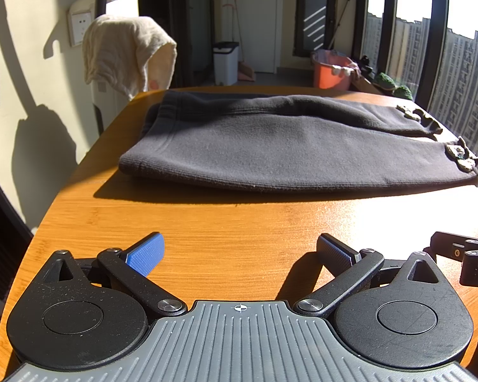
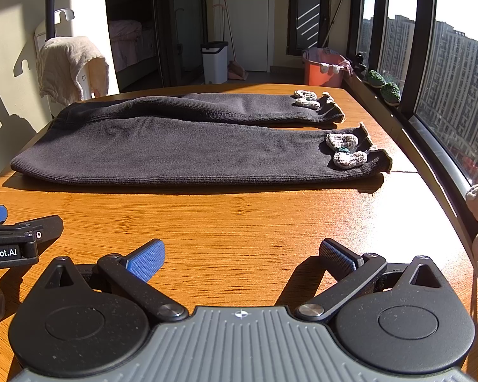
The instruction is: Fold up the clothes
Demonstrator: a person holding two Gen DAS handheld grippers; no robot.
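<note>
Trousers (image 2: 188, 146) lie flat and unfolded on the tabletop (image 2: 239, 222); left hand-held gripper (image 1: 239, 254) and right hand-held gripper (image 2: 240, 256) wait nearby, jaws spread, empty.

Setting: a home, sunlit balcony or laundry area. Evidence: bed (image 2: 124, 28) visible through doorway beyond the table's (image 2: 239, 216) far left corner; white bin (image 2: 215, 62), broom (image 2: 232, 54), orange bucket (image 2: 322, 71) by window; apartment towers (image 2: 455, 89) outside.
</note>
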